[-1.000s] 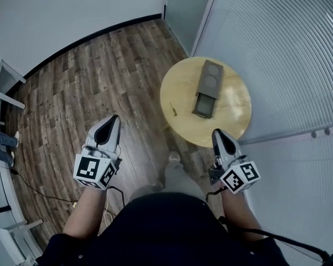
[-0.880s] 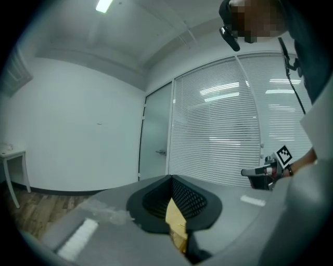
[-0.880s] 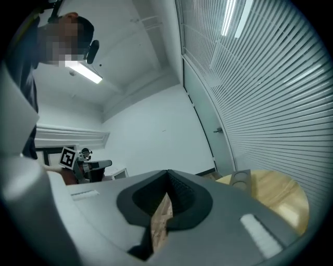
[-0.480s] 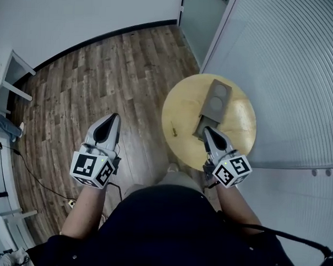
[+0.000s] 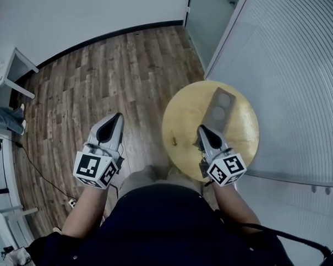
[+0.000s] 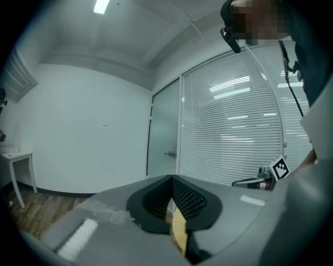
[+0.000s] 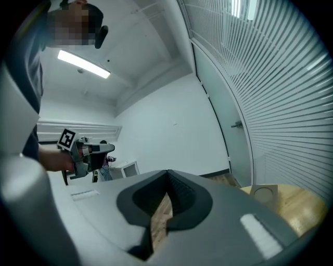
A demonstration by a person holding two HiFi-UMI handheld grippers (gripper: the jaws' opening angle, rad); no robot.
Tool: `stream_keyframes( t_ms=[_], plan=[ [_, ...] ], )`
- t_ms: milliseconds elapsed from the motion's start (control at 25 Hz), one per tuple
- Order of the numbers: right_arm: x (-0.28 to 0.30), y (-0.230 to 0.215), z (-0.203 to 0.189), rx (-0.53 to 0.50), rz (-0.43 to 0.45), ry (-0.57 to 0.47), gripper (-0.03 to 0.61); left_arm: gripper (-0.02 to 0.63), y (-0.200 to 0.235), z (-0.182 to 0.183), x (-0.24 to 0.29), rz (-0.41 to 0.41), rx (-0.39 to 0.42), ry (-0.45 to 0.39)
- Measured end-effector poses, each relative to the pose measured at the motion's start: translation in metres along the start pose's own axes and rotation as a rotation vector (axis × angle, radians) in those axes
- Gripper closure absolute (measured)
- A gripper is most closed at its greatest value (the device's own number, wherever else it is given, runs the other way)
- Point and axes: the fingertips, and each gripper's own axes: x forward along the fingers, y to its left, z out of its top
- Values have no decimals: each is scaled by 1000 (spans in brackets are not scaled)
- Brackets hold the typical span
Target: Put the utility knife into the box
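A round wooden table point(image 5: 184, 116) carries a long grey-brown box point(image 5: 221, 103) with two round recesses, partly slid open. The small slim utility knife point(image 5: 174, 140) lies near the table's left front edge. My right gripper point(image 5: 200, 128) hangs over the table, its tip at the box's near end, which it hides; it is shut and empty. The knife lies a little to its left. In the right gripper view point(image 7: 167, 172) the box point(image 7: 264, 194) shows ahead at the right. My left gripper point(image 5: 118, 116) is over the floor left of the table, shut with nothing in it point(image 6: 170, 179).
A glass wall with blinds point(image 5: 290, 69) runs close behind and to the right of the table. A white side table point(image 5: 14, 68) stands at the far left, with a cable point(image 5: 38, 176) on the wood floor. A glass door point(image 5: 202, 15) is at the back.
The table has come nearer in the head view. My right gripper has moved from off the table's front edge to over the table, up to the box's near end. The left gripper has hardly shifted.
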Motion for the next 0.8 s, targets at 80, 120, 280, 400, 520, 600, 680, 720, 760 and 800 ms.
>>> stream_keyframes(
  t_ms=[80, 120, 280, 400, 520, 600, 680, 720, 760, 800],
  plan=[
    [10, 2, -4, -22, -23, 2, 572, 611, 8, -7, 5, -15, -8, 25],
    [15, 2, -7, -26, -41, 2, 572, 611, 11, -11, 7, -26, -8, 36],
    [24, 16, -22, -41, -74, 11, 572, 611, 23, -23, 17, -68, 18, 64],
    [35, 19, -40, -33, -70, 30, 572, 611, 24, -45, 33, -93, 6, 107],
    [43, 14, -56, -35, -75, 54, 572, 611, 8, -63, 46, -130, 8, 129],
    [48, 16, -65, -40, -79, 71, 572, 611, 2, -73, 51, -155, 19, 143],
    [55, 19, -72, -52, -79, 87, 572, 611, 2, -82, 53, -168, 34, 158],
    [58, 18, -79, -57, -77, 94, 572, 611, 1, -87, 54, -170, 43, 162],
    [58, 15, -88, -58, -76, 102, 572, 611, -3, -94, 57, -173, 54, 163],
    [58, 9, -97, -57, -78, 109, 572, 611, -7, -101, 61, -178, 66, 164]
  ],
)
